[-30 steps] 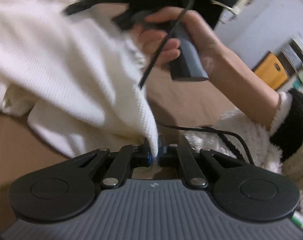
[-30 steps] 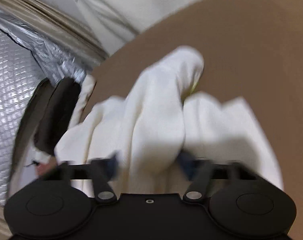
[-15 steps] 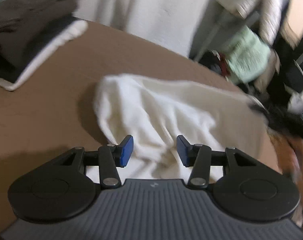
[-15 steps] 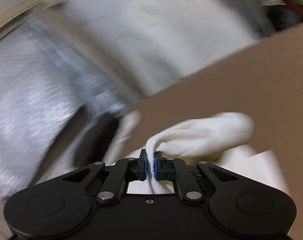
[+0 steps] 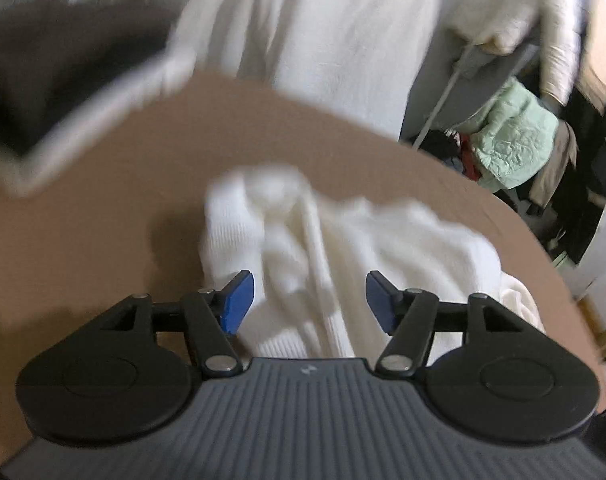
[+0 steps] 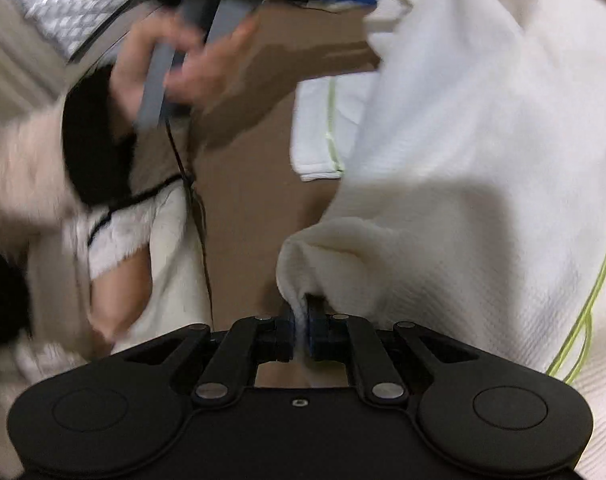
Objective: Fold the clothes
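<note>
The right gripper (image 6: 299,326) is pinching a bunched edge of the white garment (image 5: 343,240), fingers clamped on the cloth. The left gripper (image 5: 309,298) is hovering with fingers wide apart, the garment lying crumpled directly ahead and below them on the brown table (image 5: 103,200), its ridge running away toward the far edge.

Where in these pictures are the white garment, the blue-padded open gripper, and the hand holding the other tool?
white garment (image 6: 483,152): right wrist view, on its broad lifted panel.
left gripper (image 5: 309,298): left wrist view, midway between its blue fingertips.
hand (image 6: 191,64): right wrist view, on the blurred palm.
</note>
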A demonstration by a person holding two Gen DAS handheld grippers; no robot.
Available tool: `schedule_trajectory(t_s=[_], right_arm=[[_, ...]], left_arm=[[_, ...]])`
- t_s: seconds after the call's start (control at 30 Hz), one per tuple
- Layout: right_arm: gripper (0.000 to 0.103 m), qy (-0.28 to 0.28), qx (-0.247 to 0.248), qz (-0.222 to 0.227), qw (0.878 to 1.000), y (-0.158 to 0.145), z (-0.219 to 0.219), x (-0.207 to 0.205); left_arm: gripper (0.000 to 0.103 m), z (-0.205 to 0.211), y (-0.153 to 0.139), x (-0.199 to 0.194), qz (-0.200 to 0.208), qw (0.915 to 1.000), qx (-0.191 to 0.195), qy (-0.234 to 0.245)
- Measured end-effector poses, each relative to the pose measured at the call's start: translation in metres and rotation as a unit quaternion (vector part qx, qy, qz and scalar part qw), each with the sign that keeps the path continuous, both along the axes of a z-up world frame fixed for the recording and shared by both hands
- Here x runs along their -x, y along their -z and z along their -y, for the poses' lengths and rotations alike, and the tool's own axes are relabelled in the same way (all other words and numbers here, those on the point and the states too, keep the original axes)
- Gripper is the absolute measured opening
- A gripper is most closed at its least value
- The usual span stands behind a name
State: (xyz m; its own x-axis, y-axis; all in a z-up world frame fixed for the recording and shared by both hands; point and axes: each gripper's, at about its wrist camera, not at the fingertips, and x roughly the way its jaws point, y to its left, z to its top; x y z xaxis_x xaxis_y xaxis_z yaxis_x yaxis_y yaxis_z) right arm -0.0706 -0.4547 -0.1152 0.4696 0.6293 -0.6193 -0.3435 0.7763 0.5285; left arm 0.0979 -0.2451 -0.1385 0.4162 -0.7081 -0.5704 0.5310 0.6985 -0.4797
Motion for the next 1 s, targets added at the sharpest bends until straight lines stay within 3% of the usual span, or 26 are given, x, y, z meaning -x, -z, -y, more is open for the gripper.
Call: schedule_trajectory(t_s=[0.07,0.17,0.23,0.3,0.4,0.5,0.7,0.83,0.9,0.97,1.0], right_arm=[[0.009,-0.019,0.023,-0.029,0.999,0.012,-0.011,-0.003],[0.009,-0.047,0.057,-0.071,0.995,0.031,-0.026,-0.007],[0.009,-0.045,0.056,-0.073,0.995,0.028,-0.025,0.000],[0.009,-0.046,0.059,-0.079,0.994,0.031,-0.033,-0.003],[0.009,-0.049,0.062,-0.087,0.993,0.035,-0.040,-0.006],[0.009,-0.051,0.063,-0.091,0.993,0.038,-0.040,-0.008],[0.009,-0.044,0.068,-0.097,0.992,0.034,-0.036,-0.003],[0.008,-0.015,0.043,-0.117,0.992,0.036,-0.022,-0.001],[0.008,-0.005,0.041,-0.117,0.992,0.035,-0.020,0.000],[0.008,0.002,0.044,-0.113,0.993,0.033,-0.020,0.002],[0.008,0.005,0.045,-0.111,0.993,0.032,-0.021,0.004]], left_arm=[[0.061,0.007,0.014,-0.003,-0.069,0.9966,0.034,0.030],[0.062,0.016,0.004,0.012,-0.004,0.9991,0.013,0.040],[0.062,0.020,-0.002,0.022,0.043,0.9982,0.002,0.042],[0.062,0.020,-0.006,0.027,0.058,0.9973,0.009,0.045],[0.062,0.018,-0.015,0.029,0.061,0.9975,0.008,0.035],[0.062,0.014,-0.030,0.026,0.053,0.9983,-0.023,0.007],[0.062,-0.006,-0.048,0.026,0.018,0.9996,0.019,0.005],[0.072,0.050,-0.060,0.034,0.047,0.9955,-0.041,0.071],[0.076,0.074,-0.060,0.037,0.045,0.9942,-0.038,0.090],[0.097,0.101,-0.052,0.036,0.032,0.9946,-0.040,0.091],[0.101,0.114,-0.048,0.035,0.026,0.9946,-0.044,0.091]])
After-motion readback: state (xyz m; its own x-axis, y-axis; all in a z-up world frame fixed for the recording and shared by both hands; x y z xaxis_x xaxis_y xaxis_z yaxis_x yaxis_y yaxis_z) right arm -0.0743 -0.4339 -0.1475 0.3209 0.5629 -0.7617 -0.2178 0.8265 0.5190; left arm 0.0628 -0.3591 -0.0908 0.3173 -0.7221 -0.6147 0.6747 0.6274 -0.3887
